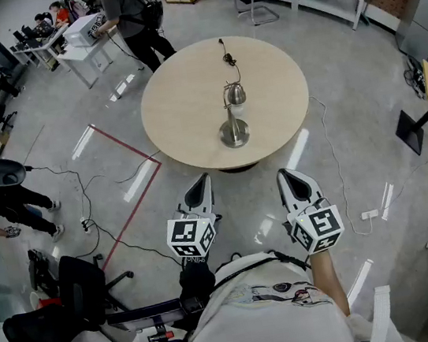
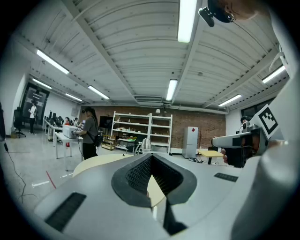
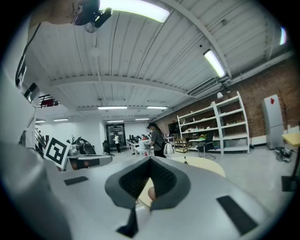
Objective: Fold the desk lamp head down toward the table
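Shut tight with nothing between the pads at the left gripper [image 1: 198, 183], and the same at the right gripper [image 1: 293, 178]. Held side by side, close in front of the body, nearly level, tips aimed at the near edge of the round pale wooden table [image 1: 181, 107] without reaching it. Well beyond both tips, roughly midway between them and untouched: the silvery metal desk lamp [image 1: 233, 111], upright on its round base near the table's middle, black cord [image 1: 227, 54] trailing toward the far edge.
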Motion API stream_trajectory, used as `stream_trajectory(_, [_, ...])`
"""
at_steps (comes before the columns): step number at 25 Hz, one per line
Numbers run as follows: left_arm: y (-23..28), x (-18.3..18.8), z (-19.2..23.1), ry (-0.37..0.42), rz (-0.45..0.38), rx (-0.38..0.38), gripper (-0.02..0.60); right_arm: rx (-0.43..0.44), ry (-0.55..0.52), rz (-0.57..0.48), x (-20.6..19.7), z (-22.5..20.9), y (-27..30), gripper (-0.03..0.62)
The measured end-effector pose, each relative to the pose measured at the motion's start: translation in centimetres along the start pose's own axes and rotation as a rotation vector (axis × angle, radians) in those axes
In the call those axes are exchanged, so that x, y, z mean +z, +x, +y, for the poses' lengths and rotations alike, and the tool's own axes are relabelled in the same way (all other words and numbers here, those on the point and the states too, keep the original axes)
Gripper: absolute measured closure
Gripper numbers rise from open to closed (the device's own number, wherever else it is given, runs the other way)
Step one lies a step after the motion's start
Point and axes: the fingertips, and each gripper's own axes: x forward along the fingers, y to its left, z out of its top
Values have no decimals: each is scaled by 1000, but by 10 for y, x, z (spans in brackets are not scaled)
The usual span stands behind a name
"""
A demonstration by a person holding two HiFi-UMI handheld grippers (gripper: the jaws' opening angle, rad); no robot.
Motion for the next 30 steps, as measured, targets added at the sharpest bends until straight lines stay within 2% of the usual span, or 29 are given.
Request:
stream_trajectory(13, [0, -5, -15, 7, 38, 4, 583, 35, 11, -3, 1, -1, -8, 592])
stream_trajectory(24, [12, -29, -52, 3, 95, 16, 583, 80, 51, 38, -15, -22, -29, 591])
stream_trajectory(30, [12, -46, -63, -4, 138, 39, 583, 76, 94, 67, -27, -41, -37, 592])
